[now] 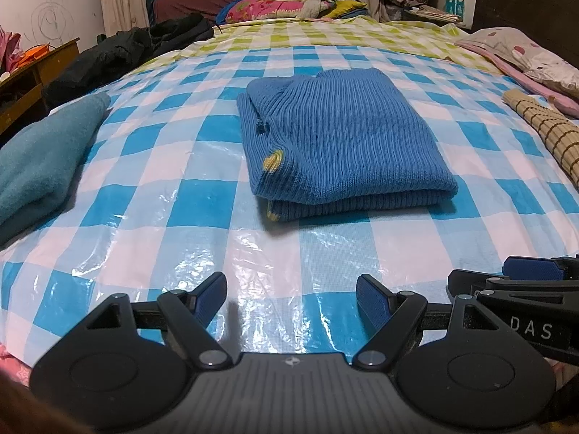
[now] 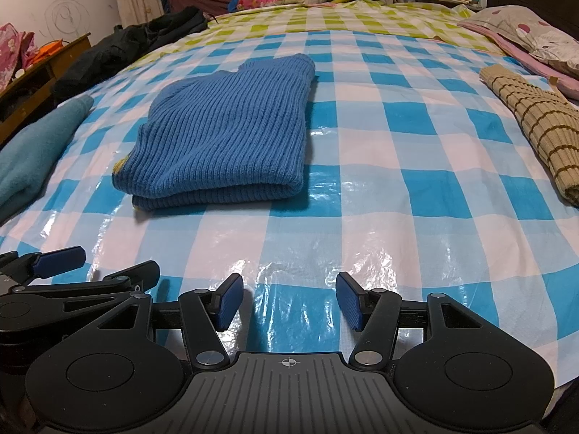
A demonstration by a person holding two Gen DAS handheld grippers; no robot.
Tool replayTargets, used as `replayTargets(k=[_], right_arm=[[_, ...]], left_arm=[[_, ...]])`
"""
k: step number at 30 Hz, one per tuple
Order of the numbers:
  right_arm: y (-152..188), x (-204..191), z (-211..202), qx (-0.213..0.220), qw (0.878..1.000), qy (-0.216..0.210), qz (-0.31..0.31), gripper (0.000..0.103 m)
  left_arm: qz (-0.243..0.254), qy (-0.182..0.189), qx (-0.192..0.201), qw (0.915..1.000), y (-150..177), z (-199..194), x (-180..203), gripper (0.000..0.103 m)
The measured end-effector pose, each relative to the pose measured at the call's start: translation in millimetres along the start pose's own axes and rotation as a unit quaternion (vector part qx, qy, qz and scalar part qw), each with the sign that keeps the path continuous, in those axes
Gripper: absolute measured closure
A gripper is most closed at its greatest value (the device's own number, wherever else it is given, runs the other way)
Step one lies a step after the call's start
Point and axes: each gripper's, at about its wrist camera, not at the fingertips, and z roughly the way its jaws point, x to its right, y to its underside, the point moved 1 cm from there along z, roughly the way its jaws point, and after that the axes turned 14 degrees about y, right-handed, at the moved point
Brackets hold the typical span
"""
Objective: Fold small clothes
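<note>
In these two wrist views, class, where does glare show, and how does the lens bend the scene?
Left wrist view: white glare on the glossy checked sheet ahead of the left gripper; squares bulge, corners go dark. Right wrist view: the same shine before the right gripper; the blue sweater stays sharp and casts a soft shadow at its near and right edges.

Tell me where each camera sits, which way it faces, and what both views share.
Left wrist: rides the open left gripper, looking down the bed at the folded blue sweater; the right gripper's fingers intrude at right.
Right wrist: rides the open right gripper, same direction.
Shared: sweater, teal cloth, striped beige cloth, checked sheet.
</note>
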Motion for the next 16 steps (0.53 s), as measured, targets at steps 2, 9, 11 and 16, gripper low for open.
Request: replayTargets(k=[2,9,11,16], right_arm=[[-0.1,0.0,0.0,0.0,1.0,0.0,0.0,0.046],[-1.6,2.6,-1.1,0.002,1.0,0.002,-0.001,0.046],[-1.7,1.4,-1.1,0.002,1.0,0.002,-0.001,0.046],[-1.7,1.5,-1.2,0.002,1.0,0.002,-0.001,0.045]], left_arm=[[0.0,0.0,0.001,1.0,-0.5,-0.3,0.0,0.02],[-0.002,-0.001,0.003,1.0,-1.2,-0.6,0.2,0.02],[-0.003,0.0,0.002,1.0,-1.3,-0.3,0.1,0.02],[-0.005,0.0,0.001,1.0,-1.4,-0.2,0.4,0.02]])
